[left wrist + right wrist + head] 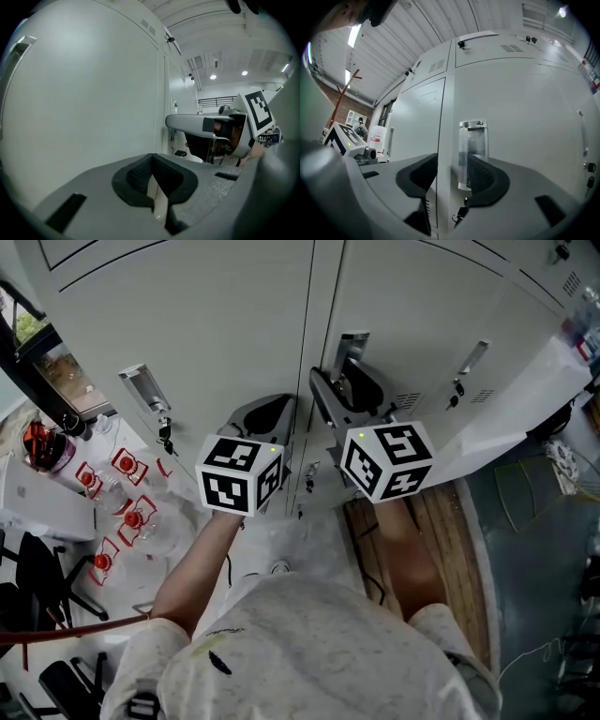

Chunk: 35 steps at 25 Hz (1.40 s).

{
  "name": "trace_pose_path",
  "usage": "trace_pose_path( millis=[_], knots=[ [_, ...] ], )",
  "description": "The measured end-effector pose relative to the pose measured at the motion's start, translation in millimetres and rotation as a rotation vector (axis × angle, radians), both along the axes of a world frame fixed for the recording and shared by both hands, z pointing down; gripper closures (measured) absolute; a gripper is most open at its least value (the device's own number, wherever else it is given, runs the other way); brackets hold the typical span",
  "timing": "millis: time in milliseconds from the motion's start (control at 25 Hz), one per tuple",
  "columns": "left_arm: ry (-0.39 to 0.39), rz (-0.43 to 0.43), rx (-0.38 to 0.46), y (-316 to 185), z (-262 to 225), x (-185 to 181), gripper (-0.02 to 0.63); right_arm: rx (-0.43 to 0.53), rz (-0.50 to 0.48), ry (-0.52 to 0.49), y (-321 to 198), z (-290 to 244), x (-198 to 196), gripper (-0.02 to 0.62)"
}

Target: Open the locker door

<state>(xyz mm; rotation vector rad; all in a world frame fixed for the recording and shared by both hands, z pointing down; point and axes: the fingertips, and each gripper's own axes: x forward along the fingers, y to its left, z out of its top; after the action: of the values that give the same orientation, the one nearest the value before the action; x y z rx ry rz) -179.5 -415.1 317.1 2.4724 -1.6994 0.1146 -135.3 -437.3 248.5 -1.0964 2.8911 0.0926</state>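
Both forearms reach forward toward the locker door. The left forearm carries the left gripper, which is held close to the locker front, just left of the locker door. Its jaws are together with nothing between them. The right forearm carries the right gripper, which is held level and faces the locker door's left edge. Its jaws stand wide apart and grip nothing. The two grippers sit side by side, near each other but apart.
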Motion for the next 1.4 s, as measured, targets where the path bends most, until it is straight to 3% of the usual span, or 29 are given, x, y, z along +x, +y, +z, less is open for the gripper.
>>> trace_pose_path(
  millis=[400,840,1400],
  knots=[
    [0.012,-0.016,-0.018,6,6,-9,0.600,-0.037,0.003,-0.031,2,1,-1,0.414],
    [0.014,-0.007,-0.030,16,10,2,0.600,-0.047,-0.027,-0.045,19,0,13,0.414],
    [0.008,-0.017,-0.030,33,9,22,0.600,-0.017,0.003,-0.025,44,0,37,0.414]
  ],
)
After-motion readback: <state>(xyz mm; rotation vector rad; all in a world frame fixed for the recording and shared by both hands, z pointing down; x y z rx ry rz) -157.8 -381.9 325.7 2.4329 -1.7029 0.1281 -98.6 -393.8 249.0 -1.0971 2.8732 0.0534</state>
